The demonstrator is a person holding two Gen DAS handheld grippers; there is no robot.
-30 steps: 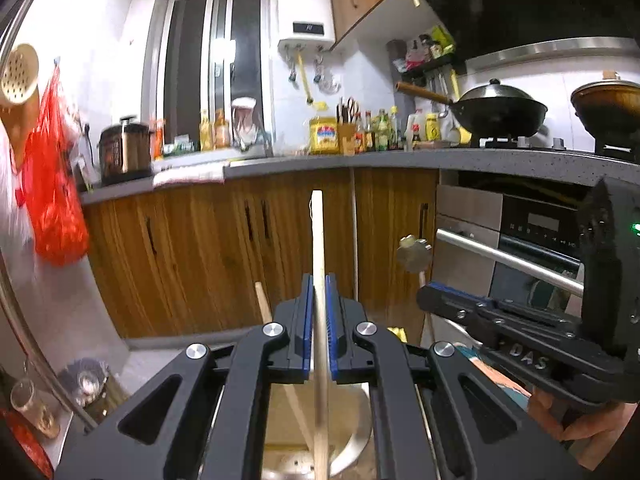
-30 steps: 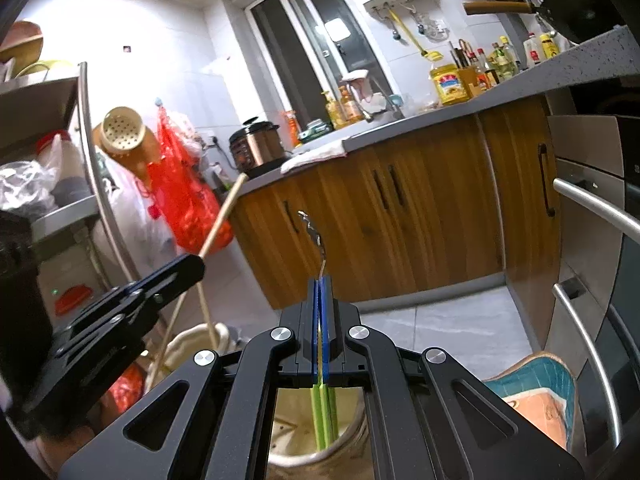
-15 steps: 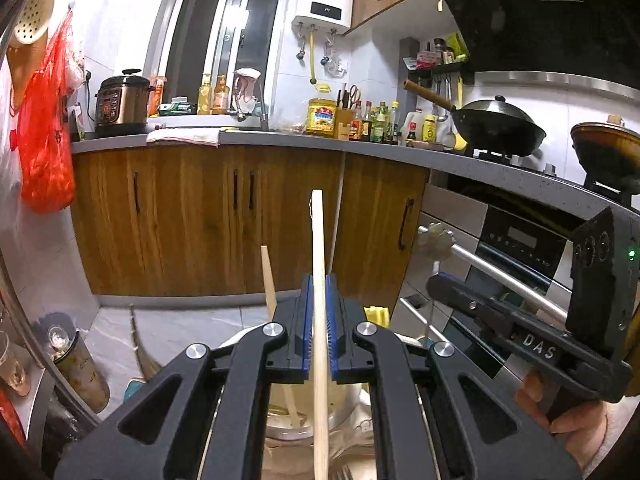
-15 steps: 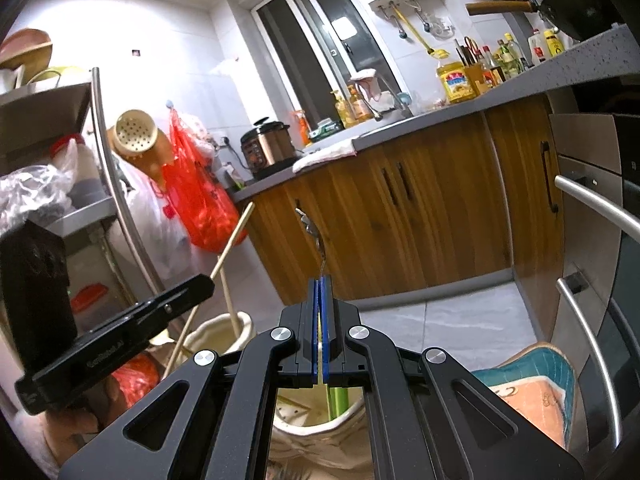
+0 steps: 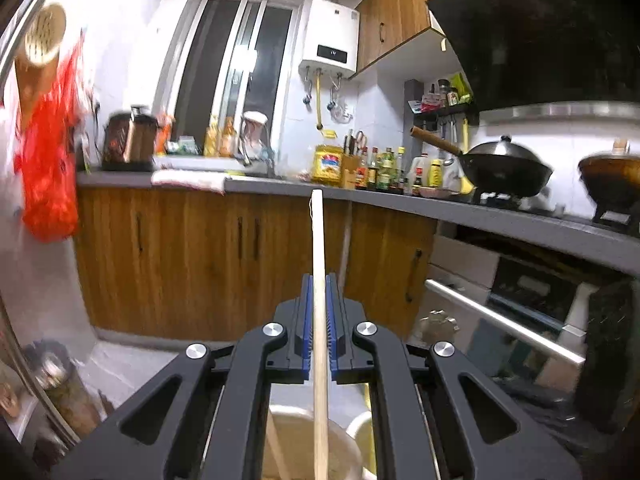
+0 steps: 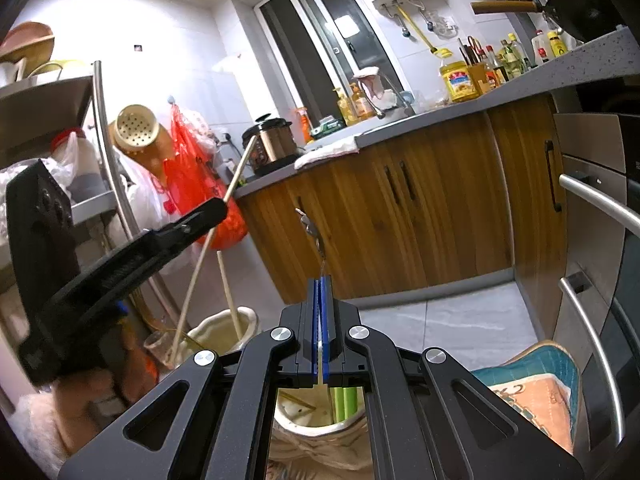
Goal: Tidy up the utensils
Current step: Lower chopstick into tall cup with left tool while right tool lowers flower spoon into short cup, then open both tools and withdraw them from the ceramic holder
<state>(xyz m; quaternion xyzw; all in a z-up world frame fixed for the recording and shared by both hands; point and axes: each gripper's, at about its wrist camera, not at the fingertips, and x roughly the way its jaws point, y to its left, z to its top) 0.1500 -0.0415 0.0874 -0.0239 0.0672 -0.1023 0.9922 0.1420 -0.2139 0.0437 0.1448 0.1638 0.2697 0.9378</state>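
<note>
Left wrist view: the left gripper is clamped on 1 long wooden stick that rises upright between its blue pads, its lower end over a cream holder below.

Right wrist view: the right gripper pinches a thin metal utensil above a cream pot holding green handles.

Seen from the right wrist, the left tongs with their wooden stick have climbed and swung away from the camera; a second cream holder has come into sight beneath them; in the left wrist view the right tongs have dropped out of the picture.
</note>
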